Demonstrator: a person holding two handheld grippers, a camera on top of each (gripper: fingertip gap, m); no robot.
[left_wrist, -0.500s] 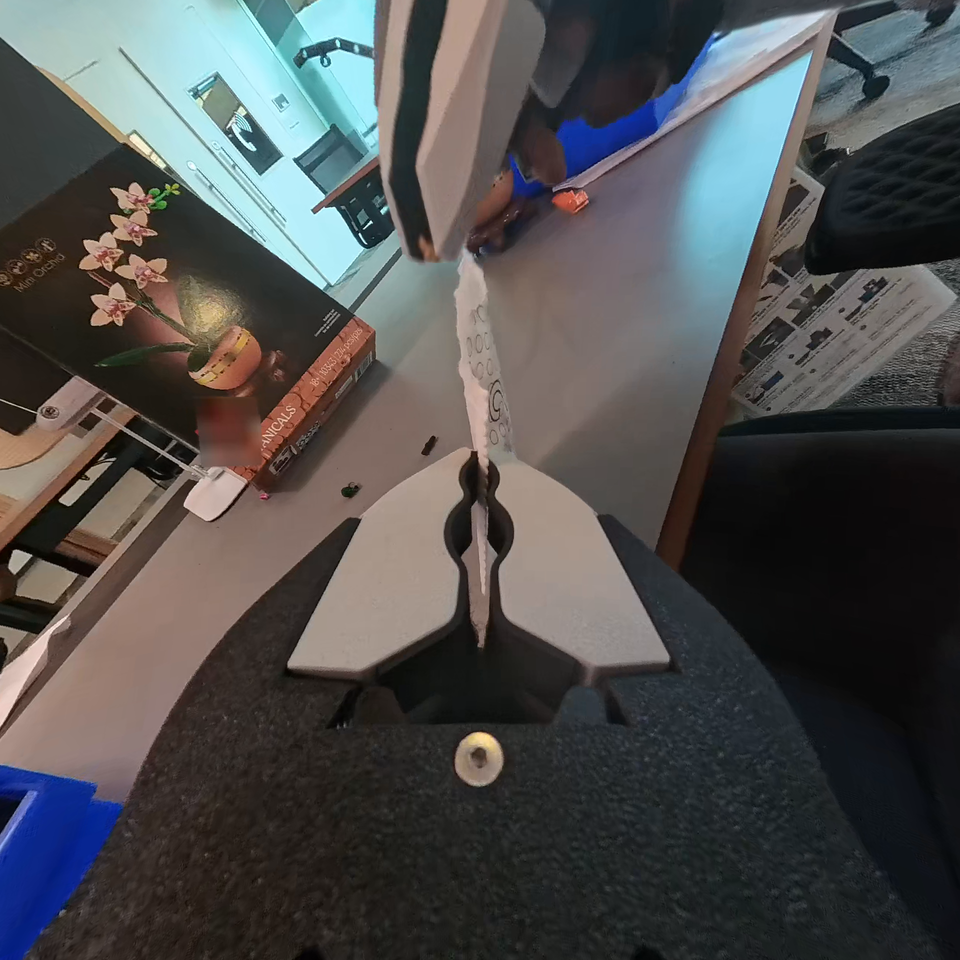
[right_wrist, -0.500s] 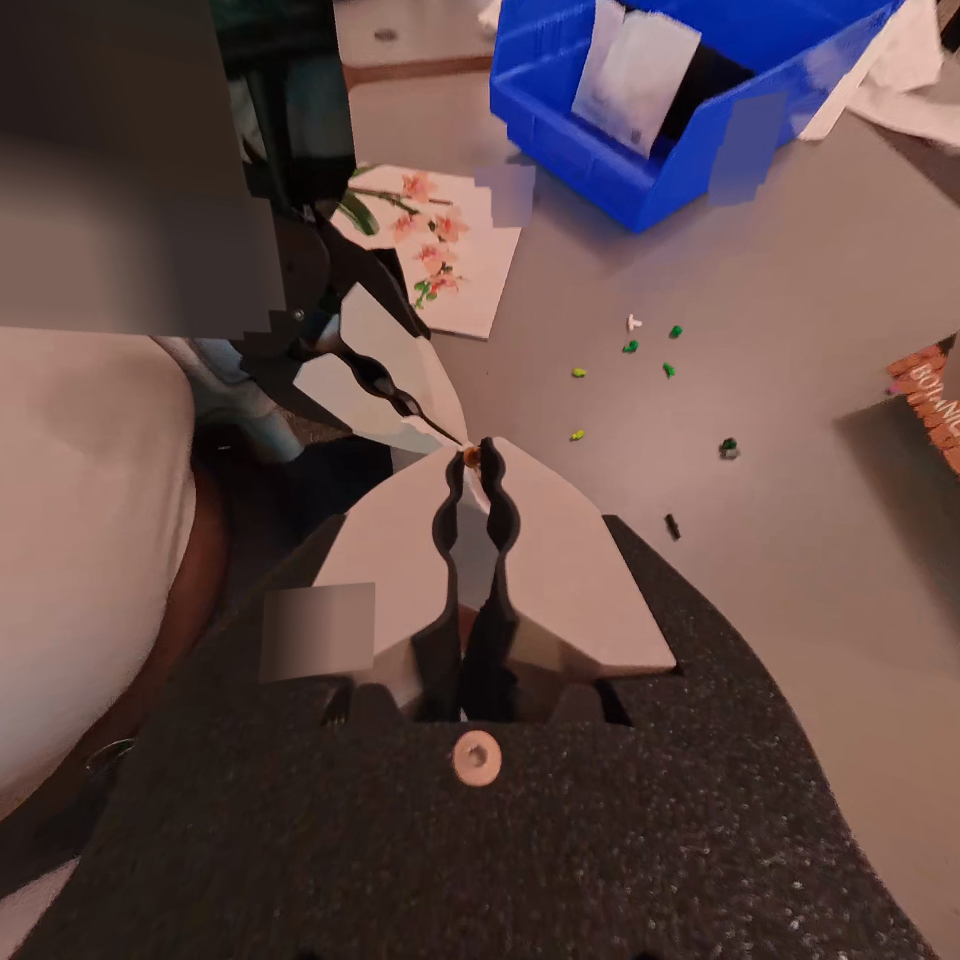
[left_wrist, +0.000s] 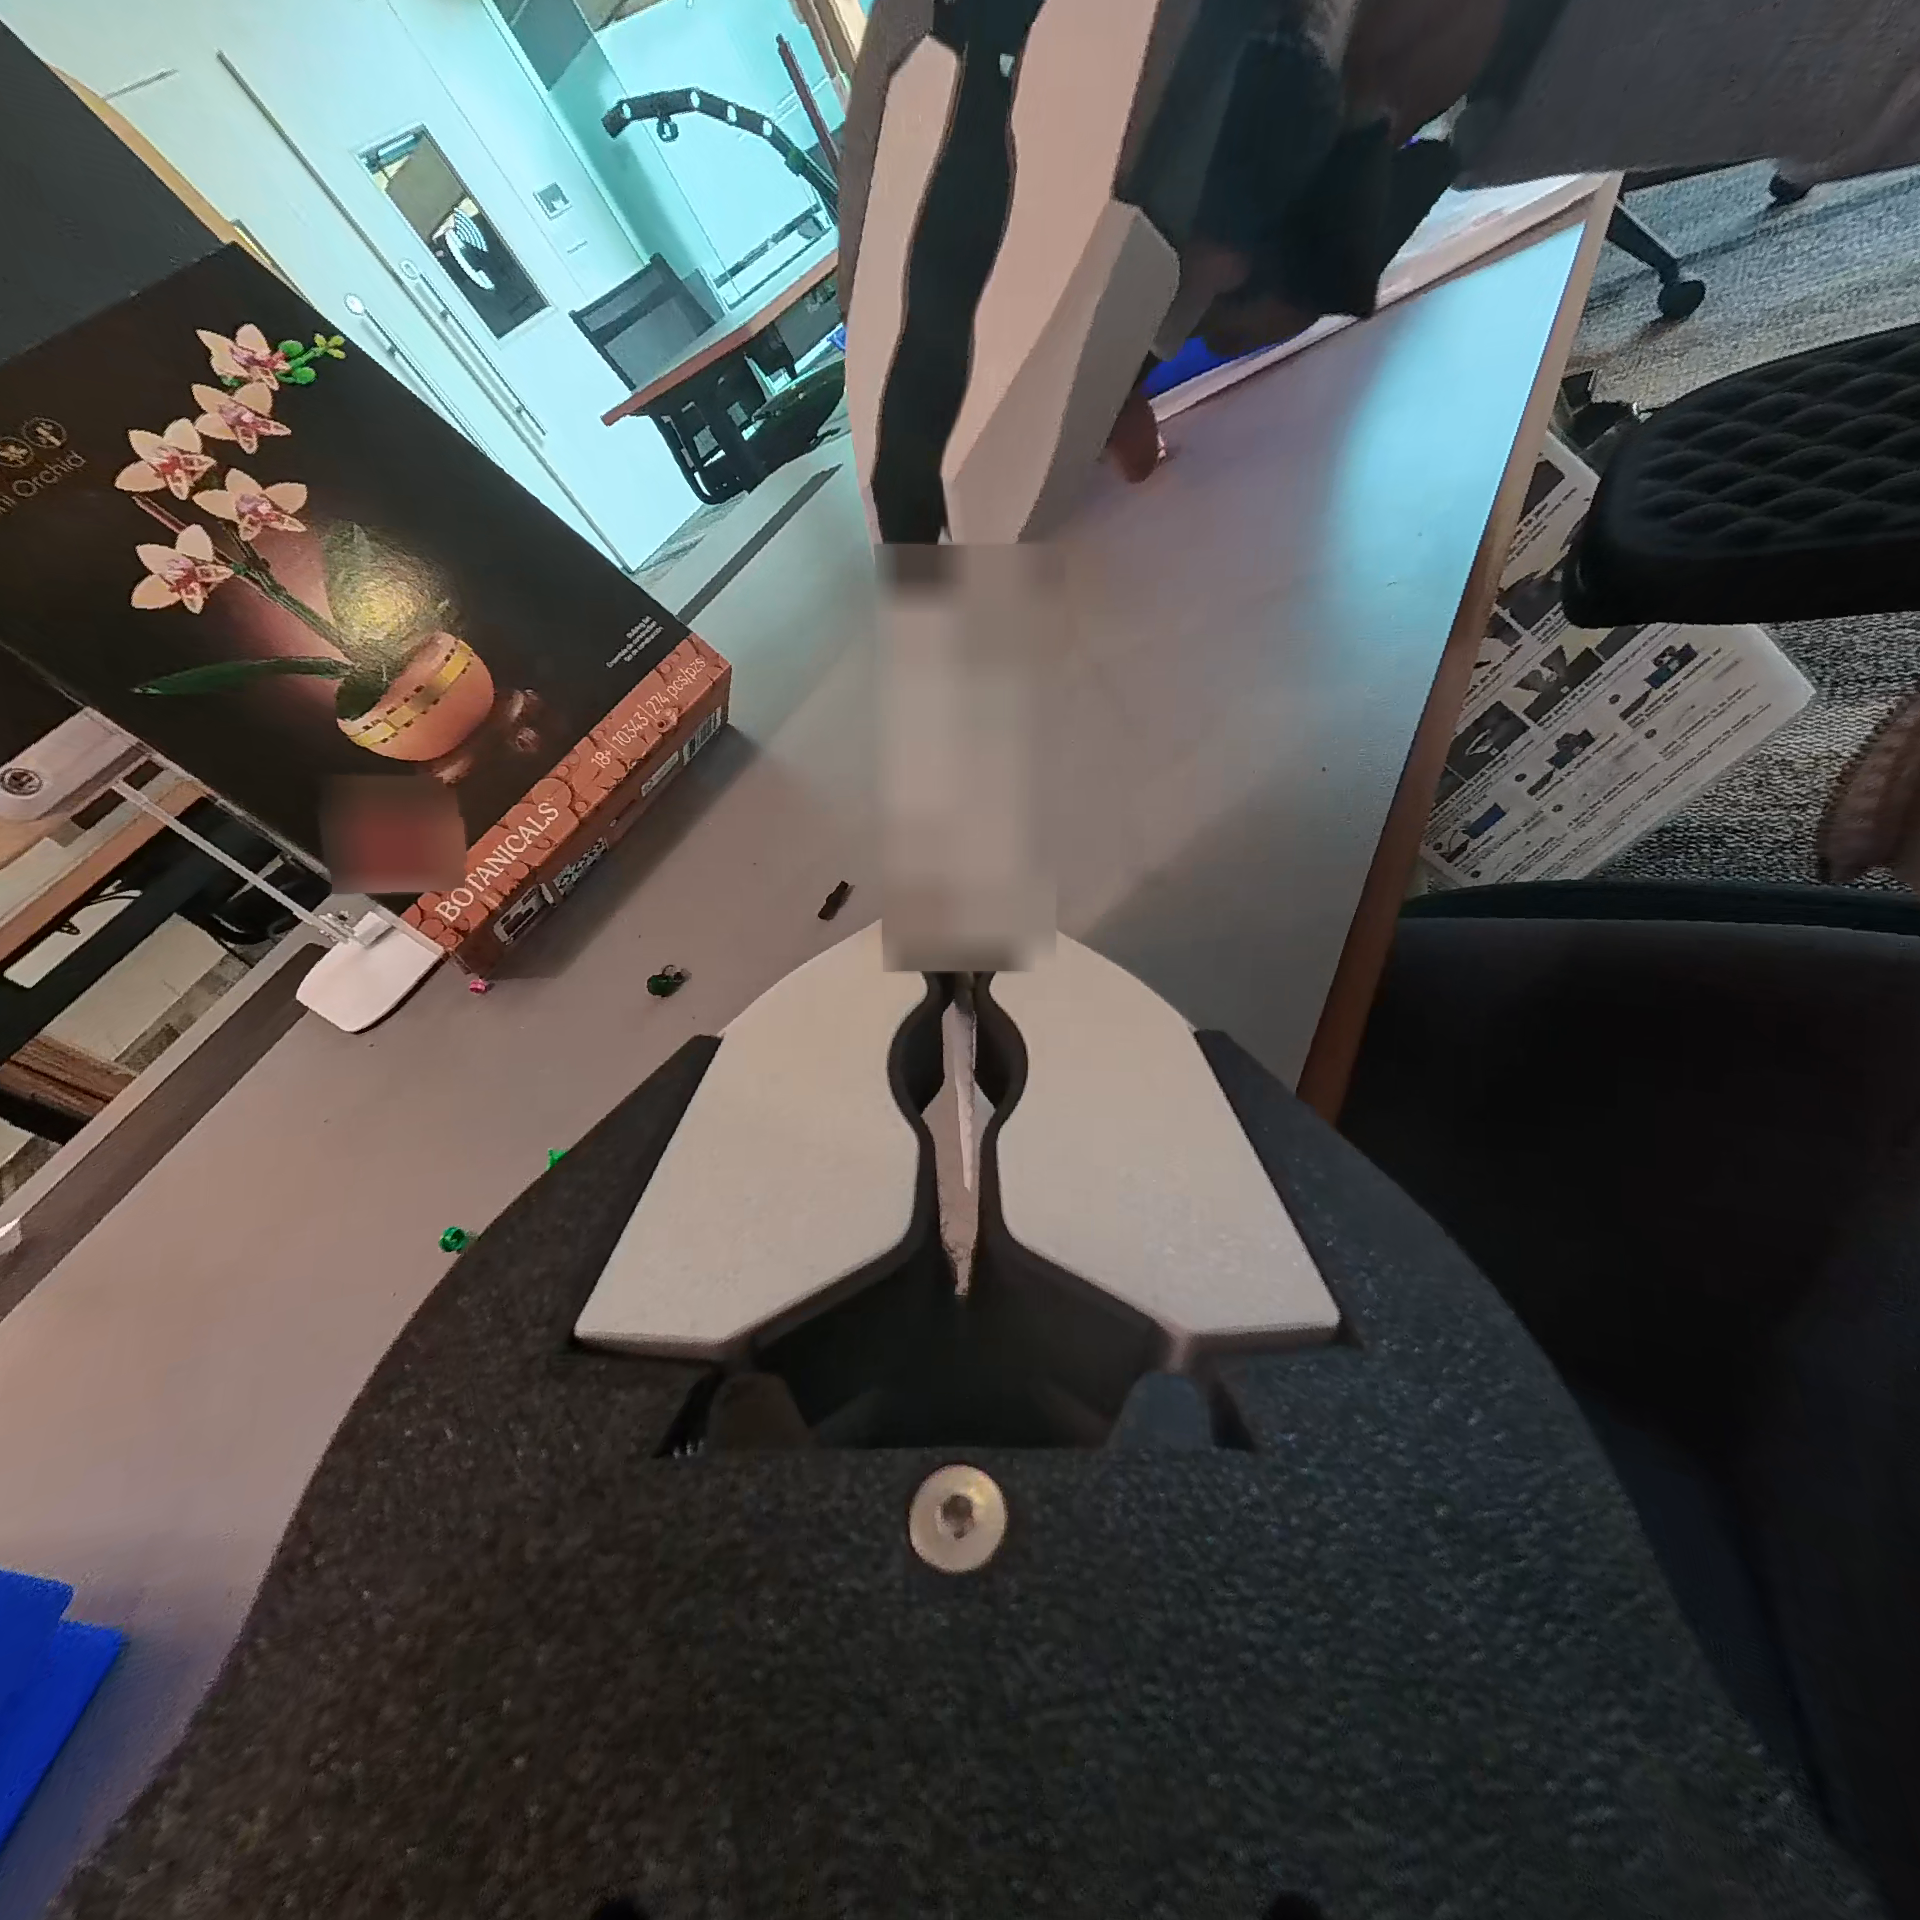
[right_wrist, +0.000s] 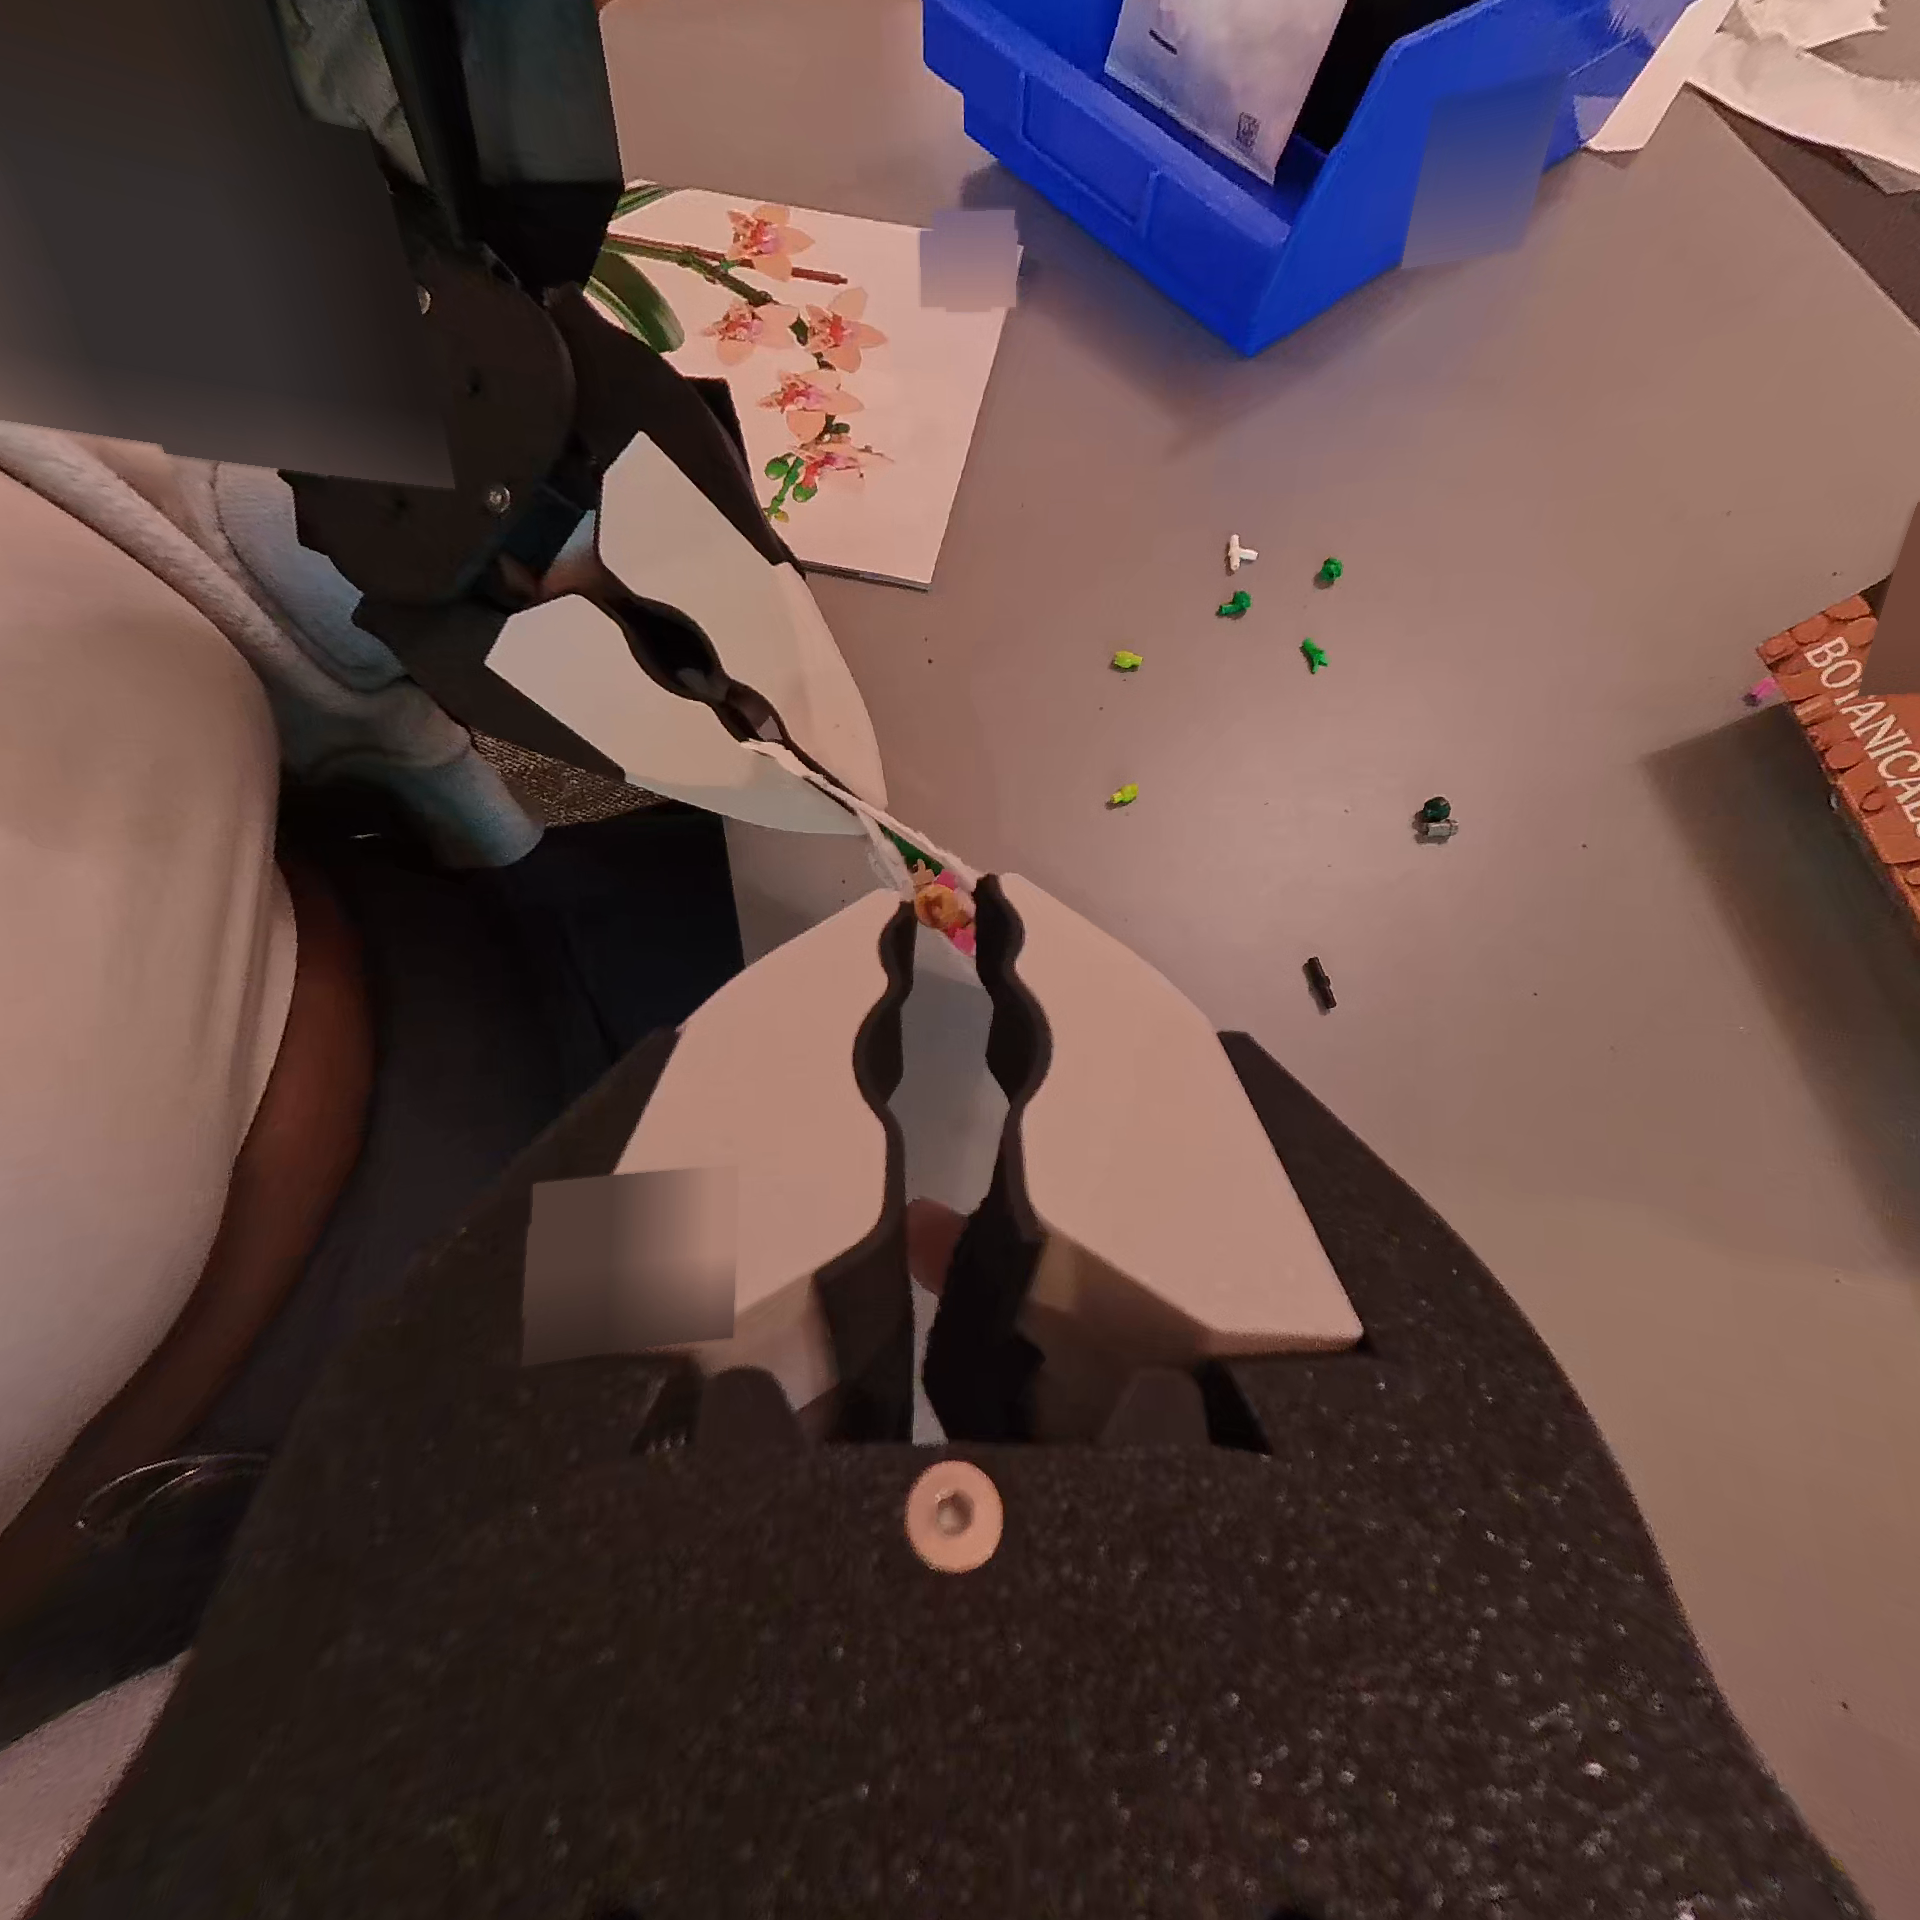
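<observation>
Both the left gripper (left_wrist: 961, 997) and the right gripper (right_wrist: 951, 904) are clenched on one small paper bag (right_wrist: 914, 868), whose torn edge gapes toward 10 o'clock; harder pulling risks scattering pieces across the table (right_wrist: 1455, 1143).

A small white paper bag (right_wrist: 914, 862) of coloured pieces hangs clamped between both grippers' fingers.

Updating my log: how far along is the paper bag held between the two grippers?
Done: the paper bag is torn open along its edge, and small green pieces lie loose on the table. In hand: the left gripper and right gripper are both shut on the bag, which is stretched between them. Remaining: coloured pieces sit inside the opening.
</observation>
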